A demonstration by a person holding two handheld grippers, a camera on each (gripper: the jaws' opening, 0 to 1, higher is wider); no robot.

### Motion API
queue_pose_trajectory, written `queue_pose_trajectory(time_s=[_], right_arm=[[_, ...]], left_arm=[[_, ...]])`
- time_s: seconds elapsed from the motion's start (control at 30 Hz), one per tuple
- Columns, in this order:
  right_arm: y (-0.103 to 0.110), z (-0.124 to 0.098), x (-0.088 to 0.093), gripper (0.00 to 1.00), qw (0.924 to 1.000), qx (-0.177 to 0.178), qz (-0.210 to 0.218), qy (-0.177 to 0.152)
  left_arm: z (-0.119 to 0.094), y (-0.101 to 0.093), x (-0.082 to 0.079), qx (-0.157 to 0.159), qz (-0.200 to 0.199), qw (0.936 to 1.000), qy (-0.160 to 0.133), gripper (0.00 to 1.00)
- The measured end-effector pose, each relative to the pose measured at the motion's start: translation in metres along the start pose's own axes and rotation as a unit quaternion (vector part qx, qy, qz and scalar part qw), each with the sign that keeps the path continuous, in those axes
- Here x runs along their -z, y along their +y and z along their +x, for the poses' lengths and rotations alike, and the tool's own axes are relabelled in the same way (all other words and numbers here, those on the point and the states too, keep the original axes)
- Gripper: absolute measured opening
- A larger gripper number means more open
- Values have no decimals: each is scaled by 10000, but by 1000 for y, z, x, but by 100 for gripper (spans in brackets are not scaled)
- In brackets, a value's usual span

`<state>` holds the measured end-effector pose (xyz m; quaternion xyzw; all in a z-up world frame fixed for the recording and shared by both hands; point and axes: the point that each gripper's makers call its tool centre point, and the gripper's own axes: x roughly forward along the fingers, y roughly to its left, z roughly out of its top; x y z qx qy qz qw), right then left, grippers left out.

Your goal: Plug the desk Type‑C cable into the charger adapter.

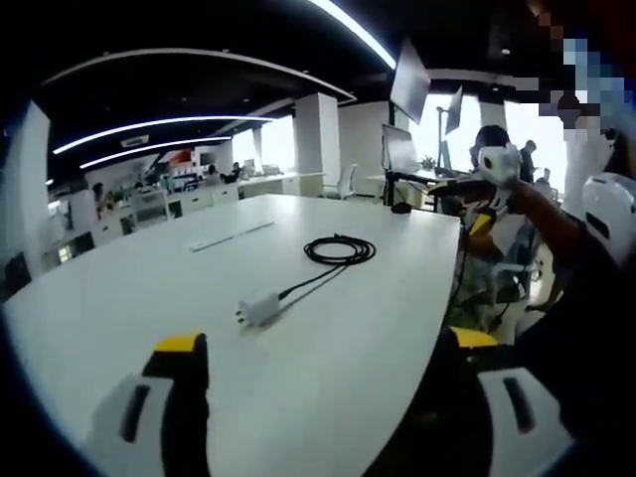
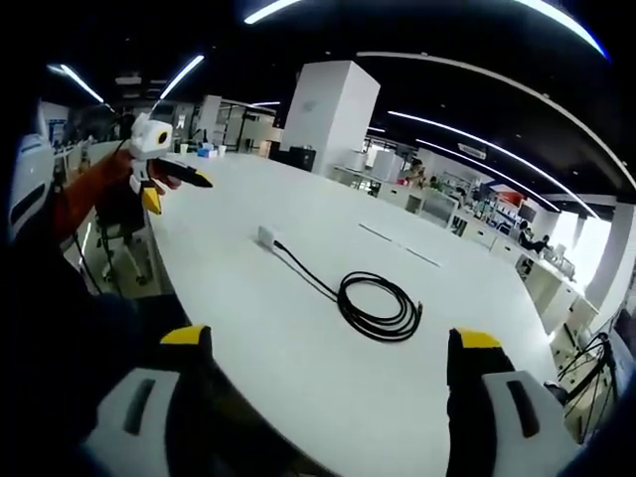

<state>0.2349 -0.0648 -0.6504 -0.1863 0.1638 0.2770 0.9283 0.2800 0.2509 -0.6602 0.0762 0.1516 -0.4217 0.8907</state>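
Observation:
A small white charger adapter (image 1: 258, 310) lies on the white table (image 1: 119, 318). A black Type-C cable runs from it to a loose coil (image 1: 340, 249). In the right gripper view the adapter (image 2: 266, 237) lies beyond the coil (image 2: 378, 308). The cable's end meets the adapter; I cannot tell whether it is inserted. My left gripper (image 1: 326, 341) is open, short of the adapter, its jaws wide apart and holding nothing. My right gripper (image 2: 330, 338) is open too, above the table's near edge. Each gripper shows in the other's view, held off the table's side: right (image 1: 487, 184), left (image 2: 159, 169).
A thin white strip (image 1: 231, 237) lies farther along the table. Monitors on arms (image 1: 402, 149) stand past the table's far end. Office chairs (image 2: 119, 234) sit beside the table edge. A person's orange-sleeved arm (image 1: 547, 224) reaches in at the right.

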Motion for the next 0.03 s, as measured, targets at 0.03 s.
queue_pose_trajectory(time_s=[0.03], right_arm=[[0,0,0,100,10000,0,0,0]], left_arm=[[0,0,0,0,0,10000,0,100]])
